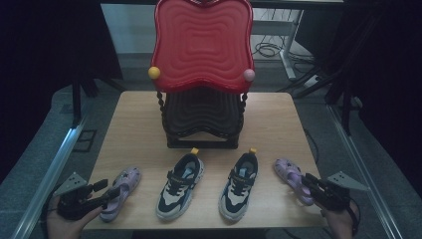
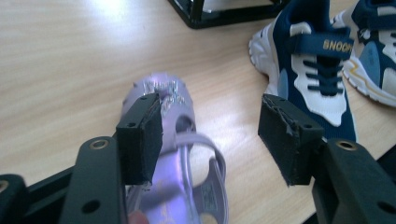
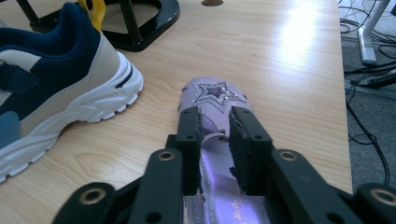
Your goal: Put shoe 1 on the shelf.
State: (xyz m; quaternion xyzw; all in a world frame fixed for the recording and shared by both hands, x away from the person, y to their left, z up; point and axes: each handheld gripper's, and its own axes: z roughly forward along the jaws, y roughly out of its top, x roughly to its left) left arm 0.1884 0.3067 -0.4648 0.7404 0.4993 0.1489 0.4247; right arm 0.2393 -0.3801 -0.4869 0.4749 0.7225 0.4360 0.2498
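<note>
A wooden counter (image 1: 139,124) carried everything. At its far edge stood a black rack (image 1: 201,122) with a big red wavy tray (image 1: 201,45) tipped up on top of it, a yellow knob (image 1: 154,72) at one lower corner and a pink one (image 1: 249,75) at the other.

In front of the rack lay a pair of navy and white sneakers, the left sneaker (image 1: 179,186) and the right sneaker (image 1: 240,186) side by side with toes toward the person and yellow heel tabs toward the rack.

Outside them lay two small lilac sandals. The left sandal (image 1: 121,191) sat near the counter's front left corner, just beside the left sneaker; the right sandal (image 1: 293,179) sat near the front right edge, just beside the right sneaker.

The left gripper (image 1: 107,191) was at the left sandal with its fingers (image 2: 140,140) spread wide. One pad lay against the sandal's side and the other stood well clear over bare wood, so nothing was clamped.

The right gripper (image 1: 307,181) sat over the right sandal. Its fingers (image 3: 247,149) stood fairly close together, straddling the strap behind the glittery star; whether the pads pressed on it could not be told.
</note>
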